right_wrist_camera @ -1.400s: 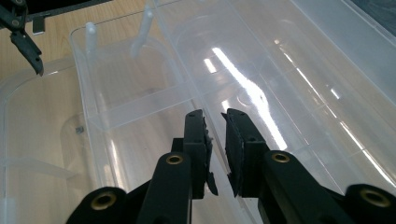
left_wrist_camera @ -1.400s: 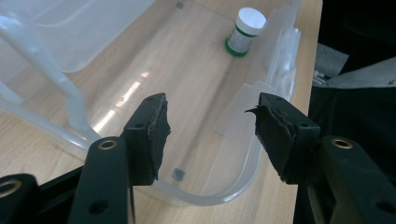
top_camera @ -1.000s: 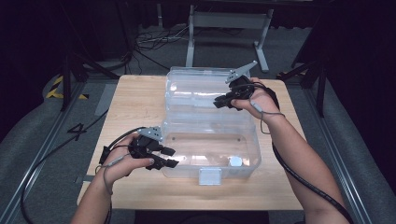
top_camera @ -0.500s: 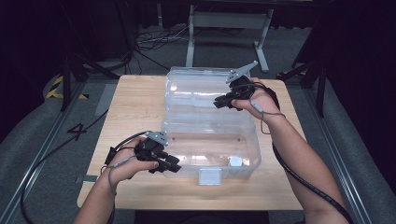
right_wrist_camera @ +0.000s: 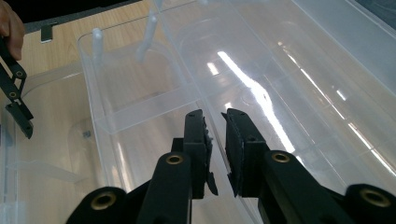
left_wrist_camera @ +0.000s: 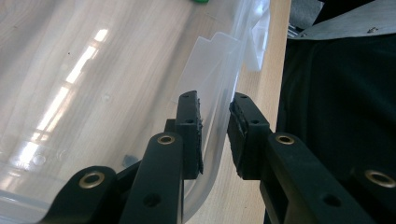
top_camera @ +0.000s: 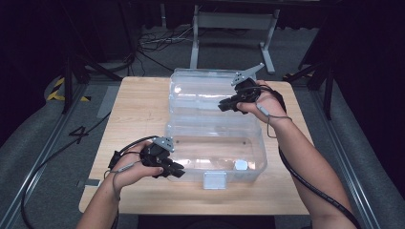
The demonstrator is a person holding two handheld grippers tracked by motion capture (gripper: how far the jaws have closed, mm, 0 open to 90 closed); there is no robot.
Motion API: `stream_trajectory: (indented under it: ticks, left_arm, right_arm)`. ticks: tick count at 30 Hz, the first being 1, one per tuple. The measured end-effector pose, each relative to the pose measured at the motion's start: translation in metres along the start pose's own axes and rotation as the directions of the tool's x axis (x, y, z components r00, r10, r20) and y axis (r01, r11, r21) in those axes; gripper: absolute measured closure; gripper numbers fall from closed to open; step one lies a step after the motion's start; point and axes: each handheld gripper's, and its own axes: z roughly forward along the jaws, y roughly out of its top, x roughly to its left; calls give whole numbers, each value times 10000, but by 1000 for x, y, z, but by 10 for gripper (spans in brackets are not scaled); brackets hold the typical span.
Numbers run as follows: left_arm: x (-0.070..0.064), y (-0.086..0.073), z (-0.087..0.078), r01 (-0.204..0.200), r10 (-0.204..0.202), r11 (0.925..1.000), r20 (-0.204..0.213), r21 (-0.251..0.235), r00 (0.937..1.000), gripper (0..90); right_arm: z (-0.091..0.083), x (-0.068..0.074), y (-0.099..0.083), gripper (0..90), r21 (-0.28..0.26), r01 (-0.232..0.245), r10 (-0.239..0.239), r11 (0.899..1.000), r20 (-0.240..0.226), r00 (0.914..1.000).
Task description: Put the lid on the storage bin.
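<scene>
Comparing with a second ago, the left gripper has slid along the near-left corner of the clear plastic box toward the person's edge of the wooden table, while the right gripper holds the same spot at the far right.

Between the left gripper's jaws runs the box's curved front wall; the one pad presses it from inside, the other stands just outside with a sliver of gap, so whether it truly clamps I cannot tell. Beyond the jaws a white latch hangs on the wall.

The right gripper's jaws stand nearly together, a narrow slit between the pads, over the ridge where lid and base meet; whether they pinch that ridge is unclear.
</scene>
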Motion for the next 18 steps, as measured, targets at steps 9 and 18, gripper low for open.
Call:
stream_trajectory:
  ticks: [9,18]
  left_arm:
    - [-2,-1,1,115,-115,9999,-62,-9,9999,750]
    - [-2,-2,2,157,-157,9999,-140,-32,9998,748]
  right_arm:
    - [-1,4,-1,791,-31,-32,32,10000,50,10000]
    - [-6,15,-1,791,-88,248,-247,9997,80,9997]
